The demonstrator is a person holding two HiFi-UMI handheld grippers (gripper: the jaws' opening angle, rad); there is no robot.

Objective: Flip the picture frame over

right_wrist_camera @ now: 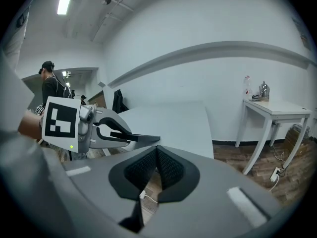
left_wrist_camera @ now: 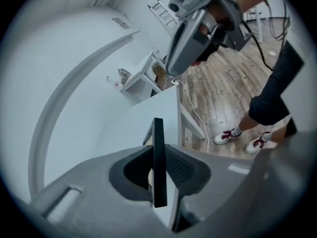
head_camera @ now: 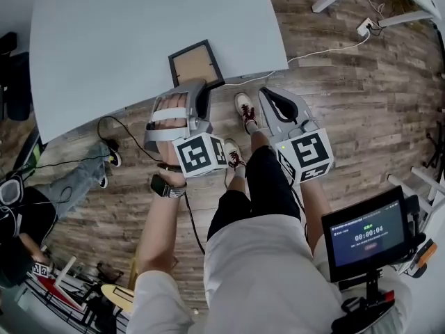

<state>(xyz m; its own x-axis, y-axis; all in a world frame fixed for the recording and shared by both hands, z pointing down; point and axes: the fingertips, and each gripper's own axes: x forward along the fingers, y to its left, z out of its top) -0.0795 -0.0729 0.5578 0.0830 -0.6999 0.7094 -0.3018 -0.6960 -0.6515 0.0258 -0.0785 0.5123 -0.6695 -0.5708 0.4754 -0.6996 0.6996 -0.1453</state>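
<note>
L gripper (left_wrist_camera: 159, 175) is clamping frame (left_wrist_camera: 158, 148) edge between its jaws: grasp done, flip itself not yet. R gripper (right_wrist_camera: 156, 171) is idling, jaws together, nothing between.

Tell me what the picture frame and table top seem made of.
Picture frame: black matte rim, likely painted wood or plastic; brown panel facing up looks like fibreboard or cardboard backing. Table: smooth pale grey matte top, probably laminate.
</note>
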